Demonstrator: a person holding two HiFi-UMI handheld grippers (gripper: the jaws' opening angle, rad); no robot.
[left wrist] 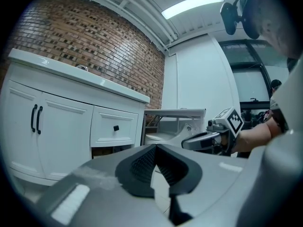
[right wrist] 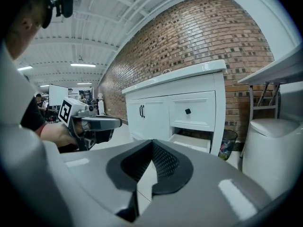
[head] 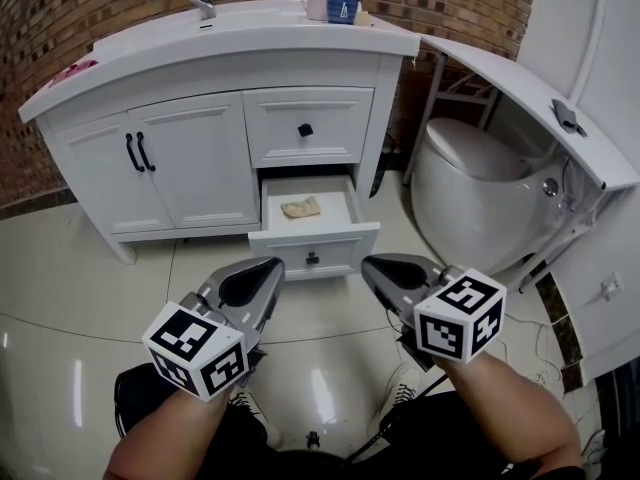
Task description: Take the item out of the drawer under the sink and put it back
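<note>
1. Lower drawer (head: 314, 236) of the white vanity cabinet (head: 195, 163): pulled out, at centre frame in the head view. The right gripper view shows it open at centre right (right wrist: 191, 142).
2. Item (head: 301, 208): a small beige, crumpled piece lying on the drawer floor, near its middle. Nothing touches it.
3. Upper drawer (head: 306, 128): directly above, shut, with a black knob.
4. Left hand-held gripper (head: 271, 266): lower left of the frame, over the tiled floor (head: 90, 268), in front of the drawer and apart from it. Its own view shows the jaws (left wrist: 155, 146) brought together at the tips, with nothing between them.
5. Right hand-held gripper (head: 371, 266): lower right, level with the left one and likewise short of the drawer front. Its jaws (right wrist: 152, 142) meet at the tips and are empty.
6. Surface (head: 260, 30) of the vanity: carries two cups (head: 330, 5) at the top of the frame.
7. Toilet (head: 470, 173): stands to the right of the cabinet, lid down.
</note>
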